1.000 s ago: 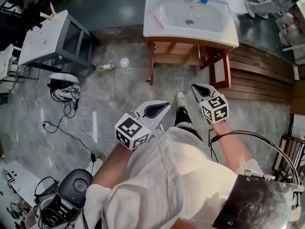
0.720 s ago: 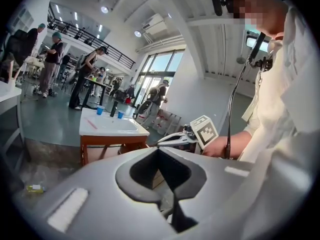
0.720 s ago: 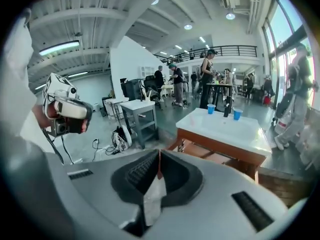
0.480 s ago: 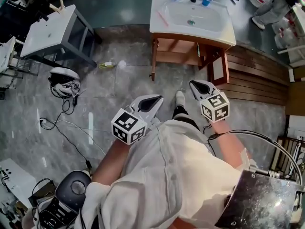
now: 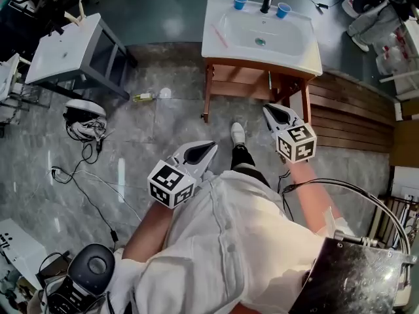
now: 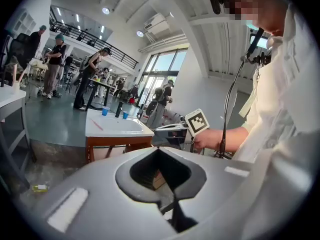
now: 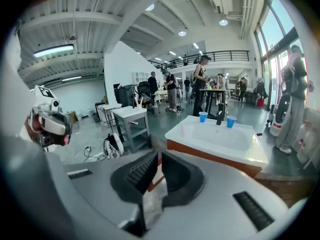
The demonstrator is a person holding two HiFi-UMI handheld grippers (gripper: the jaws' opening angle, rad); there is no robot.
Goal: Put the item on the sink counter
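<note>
Currently, no delivery can be confirmed. You stand well apart from the sink table (image 5: 309, 52). The fingers of your right gripper (image 5: 268, 110) are pressed together, and those of your left gripper (image 5: 208, 148) look drawn together too; no object shows between either pair. Which thing is the item I cannot settle. A thin pink stick (image 5: 220, 36) lies on the table left of the basin, and a small yellowish object (image 5: 145, 97) lies on the floor (image 5: 163, 142) near the cabinet. If the latter, pickup, carry and placement all remain.
</note>
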